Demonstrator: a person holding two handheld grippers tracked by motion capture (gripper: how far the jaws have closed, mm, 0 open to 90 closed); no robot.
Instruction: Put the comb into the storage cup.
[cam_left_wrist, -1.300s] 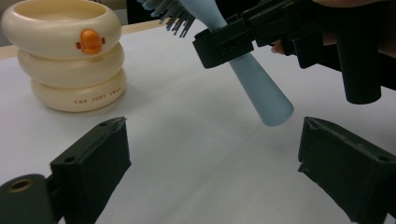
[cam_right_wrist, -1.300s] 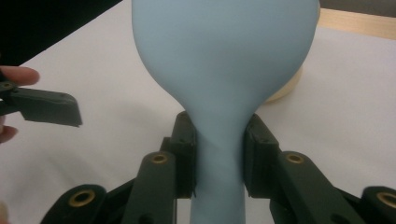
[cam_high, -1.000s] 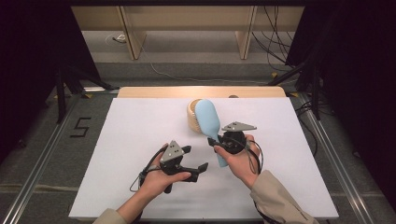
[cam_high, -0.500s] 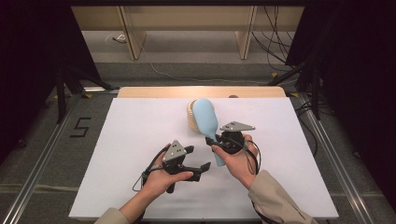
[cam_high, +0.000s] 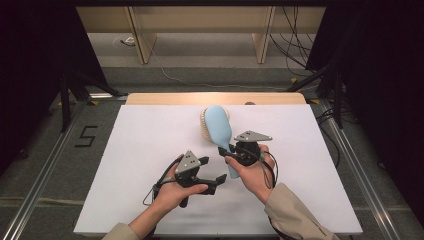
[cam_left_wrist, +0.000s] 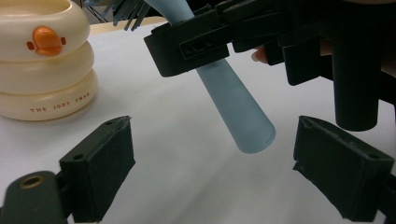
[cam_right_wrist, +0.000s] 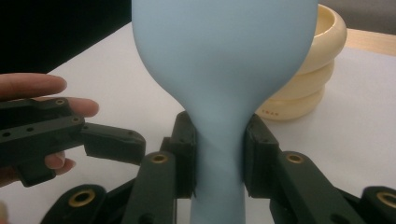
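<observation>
Small red capitals reading "THE JUDY SWAN" run along the lowest ring of a cream ringed holder; a dark figure "5" marks the floor left of the table.

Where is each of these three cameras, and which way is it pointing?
High view: above the person's side, looking forward and down on the white table; both forearms, hands and grippers show.
Left gripper view: rides the left gripper, looking between its open jaws at the blue brush handle.
Right gripper view: rides the right gripper, looking along jaws clamped on the brush neck.
Shared: all three show the brush and the cream ringed pot.
</observation>
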